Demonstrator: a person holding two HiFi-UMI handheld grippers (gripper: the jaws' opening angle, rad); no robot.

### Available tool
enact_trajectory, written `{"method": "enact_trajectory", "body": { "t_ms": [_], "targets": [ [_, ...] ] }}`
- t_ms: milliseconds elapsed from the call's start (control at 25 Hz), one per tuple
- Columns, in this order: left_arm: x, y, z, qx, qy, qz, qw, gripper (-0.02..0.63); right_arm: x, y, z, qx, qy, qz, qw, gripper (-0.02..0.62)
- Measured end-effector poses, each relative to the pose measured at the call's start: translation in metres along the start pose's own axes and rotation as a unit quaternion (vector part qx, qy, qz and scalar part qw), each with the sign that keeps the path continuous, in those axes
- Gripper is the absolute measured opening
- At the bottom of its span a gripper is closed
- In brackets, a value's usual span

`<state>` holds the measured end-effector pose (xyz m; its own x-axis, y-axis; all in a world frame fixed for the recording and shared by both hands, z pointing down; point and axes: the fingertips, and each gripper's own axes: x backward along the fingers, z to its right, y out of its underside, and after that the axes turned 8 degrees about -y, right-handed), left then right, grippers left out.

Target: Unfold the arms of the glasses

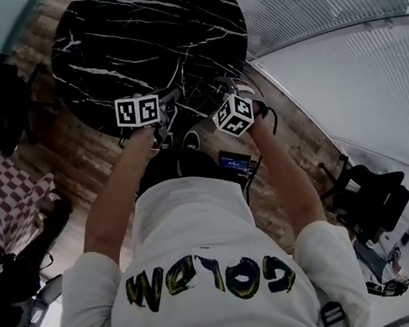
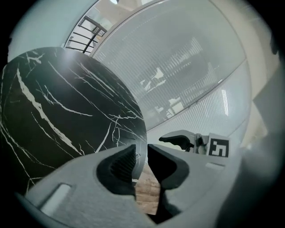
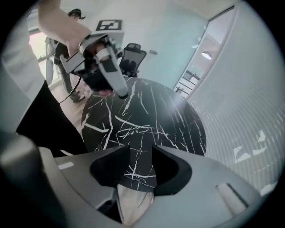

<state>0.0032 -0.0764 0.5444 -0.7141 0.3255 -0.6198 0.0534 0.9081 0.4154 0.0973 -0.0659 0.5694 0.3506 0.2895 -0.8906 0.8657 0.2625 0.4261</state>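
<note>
Task status: not begun, judging by the views. No glasses visible in any view, so no way of telling their place. Nothing to see on the round black marble table with white veins (image 1: 135,33), upper centre of the head view.

Left gripper (image 2: 141,153): jaws a narrow gap apart, holding nothing; only pale wooden plank floor (image 2: 147,191) visible through the gap. Right gripper (image 3: 141,153): jaws wider apart, holding nothing; table top behind the gap. Hover side by side at the table's near edge, close together but apart.

Remaining: find the glasses, then swing out both arms.

Clearance: open table surface ahead, toward the top of the frame. Ribbed pale wall panel (image 1: 332,0) at upper right, near the table's right rim. Black office chair (image 1: 370,197) at lower right, well apart. Prefer the table's middle for working.
</note>
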Motion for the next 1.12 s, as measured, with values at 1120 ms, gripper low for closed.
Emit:
{"method": "enact_trajectory", "body": {
  "t_ms": [1120],
  "targets": [
    [0.195, -0.069, 0.211, -0.274, 0.037, 0.264, 0.9241, -0.002, 0.317, -0.203, -0.013, -0.197, 0.065, 0.47, 0.858, 0.002]
  ]
}}
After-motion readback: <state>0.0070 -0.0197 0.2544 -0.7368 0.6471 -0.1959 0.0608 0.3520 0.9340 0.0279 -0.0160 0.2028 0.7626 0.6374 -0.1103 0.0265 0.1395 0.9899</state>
